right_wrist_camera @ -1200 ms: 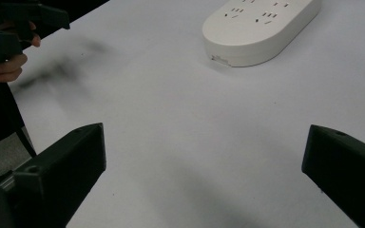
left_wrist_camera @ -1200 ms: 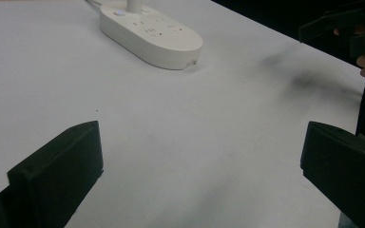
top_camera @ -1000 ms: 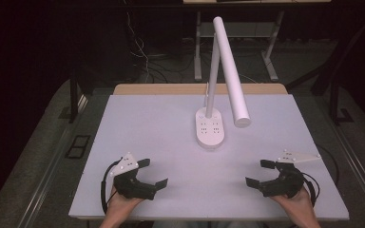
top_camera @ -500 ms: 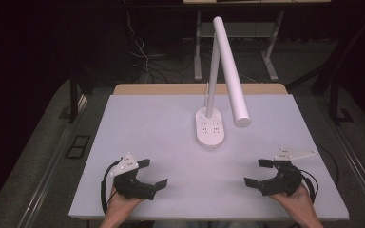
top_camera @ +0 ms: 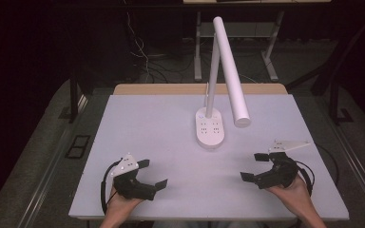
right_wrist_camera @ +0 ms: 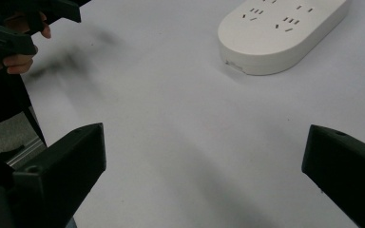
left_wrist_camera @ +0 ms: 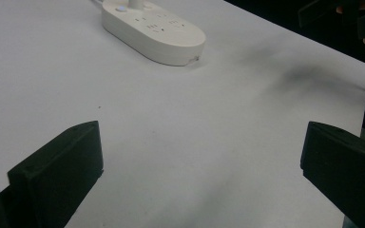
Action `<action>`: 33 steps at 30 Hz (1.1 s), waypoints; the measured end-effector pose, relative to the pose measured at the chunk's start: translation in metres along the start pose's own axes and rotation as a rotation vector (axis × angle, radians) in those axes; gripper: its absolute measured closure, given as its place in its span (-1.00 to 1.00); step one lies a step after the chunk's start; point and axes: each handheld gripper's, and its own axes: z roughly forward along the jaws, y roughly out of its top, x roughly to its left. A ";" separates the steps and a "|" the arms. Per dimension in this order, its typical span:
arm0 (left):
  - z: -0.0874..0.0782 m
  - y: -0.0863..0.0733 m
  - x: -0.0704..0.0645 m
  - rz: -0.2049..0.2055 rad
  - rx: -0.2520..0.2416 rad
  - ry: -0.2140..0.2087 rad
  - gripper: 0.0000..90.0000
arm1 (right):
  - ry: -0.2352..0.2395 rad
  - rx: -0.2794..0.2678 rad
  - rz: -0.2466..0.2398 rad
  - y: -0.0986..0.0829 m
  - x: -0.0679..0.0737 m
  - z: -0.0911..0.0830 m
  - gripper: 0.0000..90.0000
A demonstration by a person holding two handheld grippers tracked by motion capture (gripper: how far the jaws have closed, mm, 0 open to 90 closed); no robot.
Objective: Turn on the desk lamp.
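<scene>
Both the left gripper (top_camera: 153,174) and right gripper (top_camera: 254,166) rest on the counter (top_camera: 152,128) with jaws spread wide and empty (nothing yet handled), the lamp (top_camera: 210,128) standing untouched well ahead of the jaws.

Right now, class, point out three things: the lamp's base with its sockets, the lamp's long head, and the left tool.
lamp base (top_camera: 210,128), high view, top face by the sockets.
lamp head (top_camera: 230,71), high view, middle of the white tube.
left tool (top_camera: 153,175), high view, between its open tips.
</scene>
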 end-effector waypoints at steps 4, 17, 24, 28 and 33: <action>0.000 0.000 0.000 -0.002 0.000 0.001 -1.00 | -0.002 0.005 0.004 0.006 -0.001 0.000 -0.99; 0.000 0.000 0.002 -0.007 0.003 -0.002 -1.00 | 0.003 0.010 -0.017 0.030 -0.007 0.001 -0.99; 0.000 0.000 0.003 -0.009 0.002 0.000 -1.00 | 0.001 0.017 -0.021 0.042 -0.012 0.005 -0.99; 0.000 0.000 0.003 -0.009 0.001 -0.001 -1.00 | -0.002 0.017 -0.024 0.049 -0.015 0.007 -0.99; 0.000 0.000 0.003 -0.012 -0.002 0.000 -1.00 | -0.010 0.024 -0.028 0.057 -0.020 0.011 -0.99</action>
